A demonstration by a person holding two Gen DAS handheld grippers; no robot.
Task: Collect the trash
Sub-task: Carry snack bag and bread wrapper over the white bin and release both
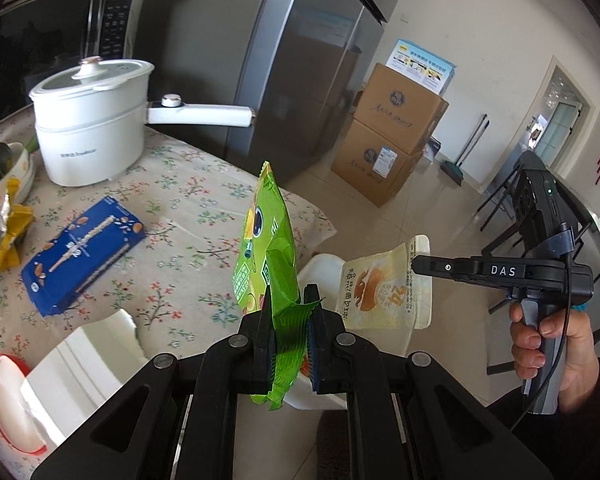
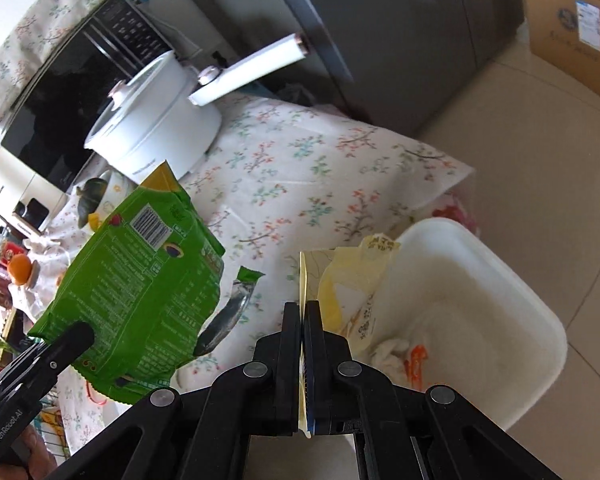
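Each hand-held gripper is clamped on trash, left [image 1: 287, 312] on a green snack bag [image 1: 269, 240], right [image 2: 303, 320] on a cream wrapper [image 2: 342, 280], above the white bin [image 2: 472, 280] off the table's corner; a blue box [image 1: 84, 254] remains on the table [image 1: 188, 184].

Both grippers are matte black plastic with angular linkage arms joined by round silver pivot pins. The left gripper [image 1: 290, 300] has blue pads lining the inner face of a finger, as does the right gripper [image 2: 303, 312]. The right gripper's side reads "DAS" in white, and a grey pistol handle with a thin black cable hangs below it. The left gripper's body is printed "GenRobot.AI". A dark sleeve covers the person's right wrist.
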